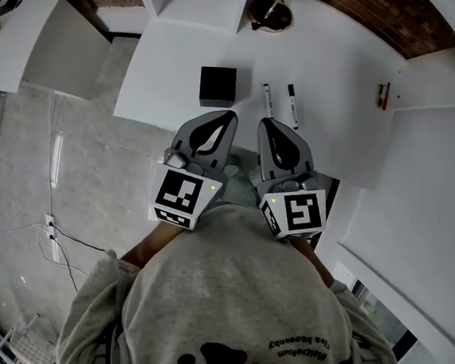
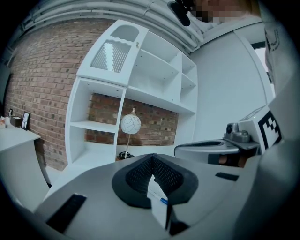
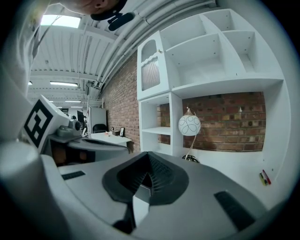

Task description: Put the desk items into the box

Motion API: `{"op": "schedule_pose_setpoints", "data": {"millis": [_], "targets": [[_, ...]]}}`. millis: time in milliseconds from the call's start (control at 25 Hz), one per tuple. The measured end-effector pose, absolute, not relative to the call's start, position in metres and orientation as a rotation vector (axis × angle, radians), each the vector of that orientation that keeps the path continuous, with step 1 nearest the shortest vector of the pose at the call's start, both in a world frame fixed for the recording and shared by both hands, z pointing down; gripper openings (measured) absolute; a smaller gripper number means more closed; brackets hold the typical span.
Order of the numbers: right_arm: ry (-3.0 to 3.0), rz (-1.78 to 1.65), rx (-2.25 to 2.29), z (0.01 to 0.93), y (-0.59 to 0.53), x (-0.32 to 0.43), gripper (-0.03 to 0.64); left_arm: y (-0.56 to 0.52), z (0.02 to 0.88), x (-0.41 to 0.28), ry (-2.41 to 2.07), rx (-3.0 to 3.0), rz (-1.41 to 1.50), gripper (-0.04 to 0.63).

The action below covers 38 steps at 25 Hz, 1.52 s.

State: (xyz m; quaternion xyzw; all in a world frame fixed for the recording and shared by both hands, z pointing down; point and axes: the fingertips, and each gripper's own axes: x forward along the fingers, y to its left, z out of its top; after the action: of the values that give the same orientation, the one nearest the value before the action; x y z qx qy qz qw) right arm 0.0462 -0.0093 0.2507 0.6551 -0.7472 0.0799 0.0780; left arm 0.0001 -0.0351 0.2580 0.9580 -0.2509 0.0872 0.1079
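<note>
- The left tongs and right tongs are both clenched on nothing, side by side over the tabletop's near edge.
- The left marker and right marker lie at 12 o'clock of the right tongs. The black box sits at 12 o'clock of the left tongs.
- The right tongs should probably release first, then straddle one marker crosswise.

You held the left gripper and the right gripper side by side just in front of your body, near each other but apart, both pointing forward and slightly downward, each with its jaws closed together and empty.
</note>
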Motion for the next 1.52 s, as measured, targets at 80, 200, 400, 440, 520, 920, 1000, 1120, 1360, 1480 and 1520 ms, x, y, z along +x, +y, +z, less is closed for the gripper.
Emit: {"op": "schedule_pose_setpoints", "data": {"millis": [80,200,400,440,520,920,1000,1120,1360,1480,1520], "targets": [[-2.234,0.240,1.944,0.253,-0.013,0.053,0.017,-0.038,0.257,0.007,-0.739,2.830,0.252,0.008],[-2.236,0.233,1.903,0.257,-0.019,0.059,0.016,-0.039,0.257,0.016,-0.747,2.858,0.256,0.008],[-2.244,0.236,1.851,0.272,-0.024,0.071,0.017,-0.043,0.276,0.031,-0.749,2.840,0.284,0.008],[-2.244,0.242,1.847,0.275,-0.026,0.072,0.017,-0.044,0.281,0.033,-0.748,2.834,0.292,0.008],[-2.239,0.250,1.842,0.283,-0.027,0.076,0.017,-0.046,0.291,0.036,-0.744,2.818,0.304,0.008],[-2.225,0.249,1.801,0.308,-0.040,0.094,0.017,-0.052,0.328,0.057,-0.724,2.809,0.368,0.008],[-2.228,0.267,1.794,0.315,-0.041,0.097,0.017,-0.052,0.336,0.059,-0.720,2.804,0.386,0.008],[-2.222,0.293,1.790,0.328,-0.041,0.104,0.017,-0.051,0.348,0.064,-0.709,2.797,0.408,0.008],[-2.207,0.341,1.788,0.352,-0.046,0.118,0.017,-0.050,0.368,0.074,-0.688,2.783,0.444,0.008],[-2.206,0.363,1.785,0.360,-0.049,0.122,0.017,-0.051,0.375,0.079,-0.679,2.771,0.443,0.008],[-2.203,0.373,1.785,0.363,-0.050,0.123,0.017,-0.051,0.378,0.080,-0.677,2.767,0.446,0.008]]}}
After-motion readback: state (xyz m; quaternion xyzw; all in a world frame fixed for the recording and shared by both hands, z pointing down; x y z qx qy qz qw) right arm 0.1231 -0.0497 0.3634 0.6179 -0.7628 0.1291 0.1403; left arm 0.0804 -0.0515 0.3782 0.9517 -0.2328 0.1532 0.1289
